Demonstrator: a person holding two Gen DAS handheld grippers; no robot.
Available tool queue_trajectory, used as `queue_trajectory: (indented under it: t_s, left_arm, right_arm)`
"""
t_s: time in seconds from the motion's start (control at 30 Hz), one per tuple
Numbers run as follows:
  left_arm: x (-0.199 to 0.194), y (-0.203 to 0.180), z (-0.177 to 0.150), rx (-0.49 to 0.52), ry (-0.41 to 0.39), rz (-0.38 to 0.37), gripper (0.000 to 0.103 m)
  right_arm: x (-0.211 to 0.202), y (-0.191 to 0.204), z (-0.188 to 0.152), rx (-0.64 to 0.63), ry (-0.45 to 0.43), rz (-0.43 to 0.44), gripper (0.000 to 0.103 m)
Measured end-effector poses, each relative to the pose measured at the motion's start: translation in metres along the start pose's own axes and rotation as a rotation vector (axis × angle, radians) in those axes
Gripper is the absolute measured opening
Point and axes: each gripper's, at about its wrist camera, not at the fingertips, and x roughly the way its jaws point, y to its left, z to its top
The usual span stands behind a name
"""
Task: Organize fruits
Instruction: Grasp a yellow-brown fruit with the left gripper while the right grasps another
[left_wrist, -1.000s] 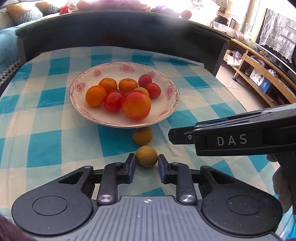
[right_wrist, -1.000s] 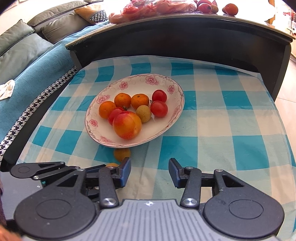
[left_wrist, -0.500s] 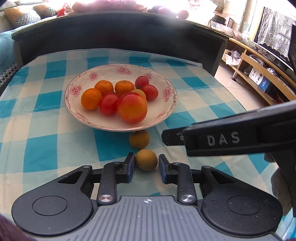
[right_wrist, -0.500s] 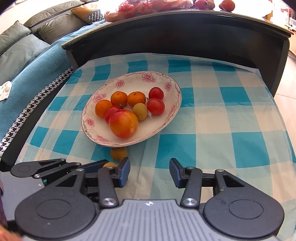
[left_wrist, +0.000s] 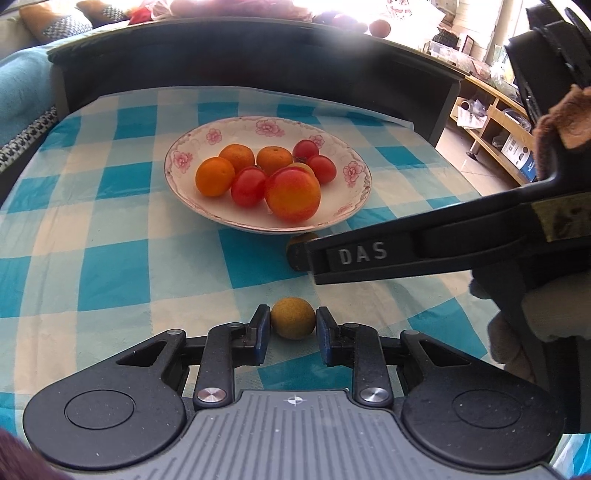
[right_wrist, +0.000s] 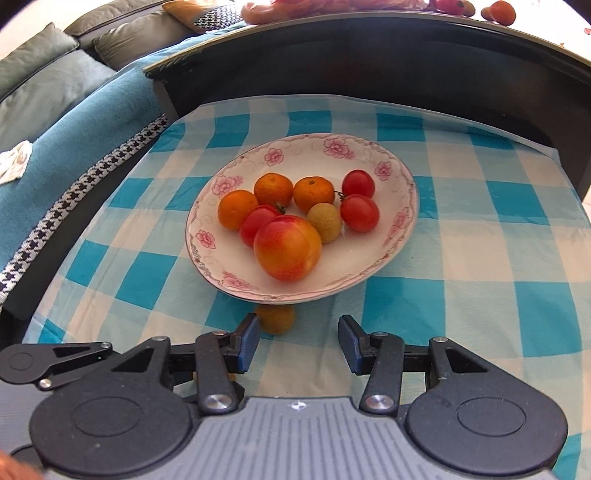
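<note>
A small yellow-brown fruit (left_wrist: 293, 317) sits between the pads of my left gripper (left_wrist: 293, 326), which is shut on it just above the checked cloth. A second yellow-brown fruit (right_wrist: 276, 318) lies on the cloth at the near rim of the floral plate (right_wrist: 400, 221); in the left wrist view it (left_wrist: 301, 238) is mostly hidden behind the right gripper's arm (left_wrist: 406, 247). My right gripper (right_wrist: 297, 341) is open and empty, with that fruit just beyond its left finger. The plate (left_wrist: 177, 162) holds oranges, tomatoes, a peach and one yellow-brown fruit.
A dark raised table edge (right_wrist: 369, 55) runs behind the cloth, with more fruit on top. A teal sofa (right_wrist: 74, 110) is at the left. Wooden shelves (left_wrist: 498, 122) stand at the right. The blue checked cloth (right_wrist: 480, 258) spreads around the plate.
My left gripper's pads have closed onto the small fruit and drawn it back from the plate. My right gripper has moved closer to the second fruit.
</note>
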Motion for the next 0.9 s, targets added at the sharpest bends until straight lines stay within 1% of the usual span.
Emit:
queue_trajectory:
  t_s: [0.1,0.17,0.23,0.3,0.37,0.4,0.53,0.7,0.9]
  left_arm:
    - [0.000,0.000,-0.001,0.007,-0.001,0.005,0.036]
    - [0.000,0.000,-0.002,0.014,-0.004,0.008,0.036]
    - [0.000,-0.001,-0.002,0.020,-0.003,0.012,0.037]
    - [0.000,-0.002,-0.002,0.030,-0.001,0.018,0.037]
    - [-0.001,-0.003,-0.003,0.041,0.001,0.025,0.037]
    - [-0.002,-0.004,-0.003,0.044,0.004,0.028,0.037]
    - [-0.004,-0.007,-0.005,0.060,0.012,0.040,0.037]
    - [-0.008,-0.010,-0.008,0.067,0.023,0.045,0.036]
    - [-0.013,-0.013,-0.013,0.078,0.035,0.046,0.036]
  right_arm:
    - [0.007,0.004,0.003,-0.021,-0.016,-0.009,0.049]
    - [0.011,0.009,0.005,-0.054,-0.019,-0.024,0.049]
    - [0.014,0.016,0.007,-0.104,-0.009,-0.046,0.046]
    - [0.015,0.022,0.006,-0.154,-0.001,-0.080,0.036]
    - [0.013,0.024,0.004,-0.184,0.009,-0.092,0.030]
    - [0.011,0.024,0.004,-0.186,0.015,-0.091,0.028]
    - [0.002,0.021,-0.004,-0.215,0.036,-0.101,0.028]
    - [-0.011,0.014,-0.013,-0.214,0.051,-0.108,0.028]
    - [-0.034,0.015,-0.025,-0.232,0.064,-0.104,0.028]
